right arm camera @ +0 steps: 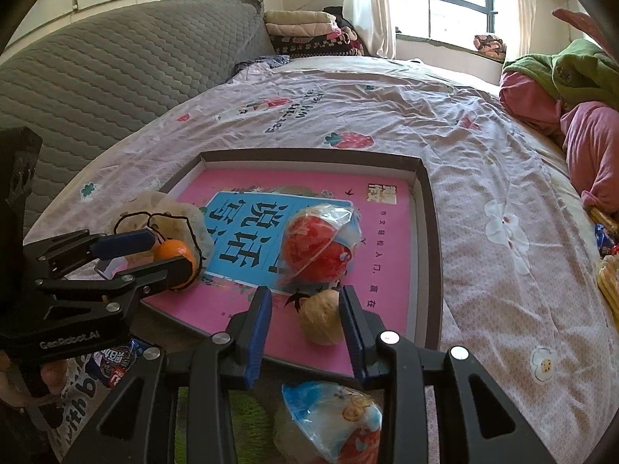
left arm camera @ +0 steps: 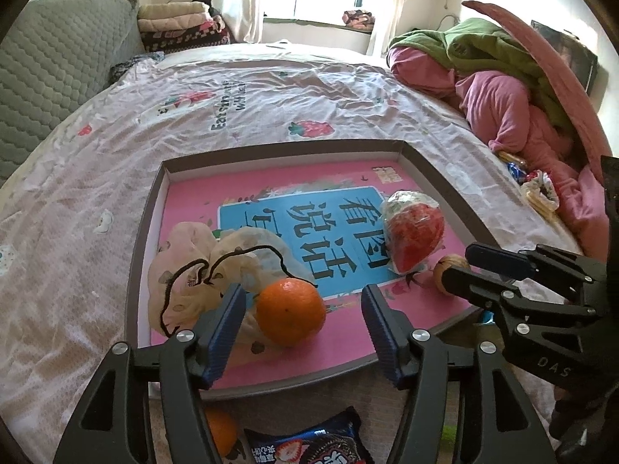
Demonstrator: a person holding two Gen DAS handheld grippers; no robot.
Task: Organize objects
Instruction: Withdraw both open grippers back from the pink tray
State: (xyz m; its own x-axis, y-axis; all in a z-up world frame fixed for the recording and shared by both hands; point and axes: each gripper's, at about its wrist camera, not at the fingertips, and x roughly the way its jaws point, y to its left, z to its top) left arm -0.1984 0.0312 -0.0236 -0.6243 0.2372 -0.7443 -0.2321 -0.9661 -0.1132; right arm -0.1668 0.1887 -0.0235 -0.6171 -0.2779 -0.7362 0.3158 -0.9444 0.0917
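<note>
A shallow box (left arm camera: pixel 147 208) with a pink and blue printed floor lies on the bed. In it are an orange (left arm camera: pixel 291 311), a crumpled cloth bag (left arm camera: pixel 193 270), a red snack in clear wrap (left arm camera: pixel 414 232) and a walnut (left arm camera: pixel 445 270). My left gripper (left arm camera: pixel 303 326) is open, its fingers on either side of the orange, not touching it. My right gripper (right arm camera: pixel 305 323) is open around the walnut (right arm camera: pixel 321 317), whose right side is at the right finger. The wrapped red snack (right arm camera: pixel 317 243) lies just beyond it. The left gripper (right arm camera: pixel 154 255) also shows in the right wrist view beside the orange (right arm camera: pixel 176 255).
Outside the box's near edge lie another orange (left arm camera: pixel 222 431), a dark snack packet (left arm camera: pixel 309 444) and a blue-and-white wrapped snack (right arm camera: pixel 332 421). Pink and green bedding (left arm camera: pixel 503 89) is piled at the right, with small packets (left arm camera: pixel 537 189) below it. A grey quilted headboard (right arm camera: pixel 116 69) stands at the left.
</note>
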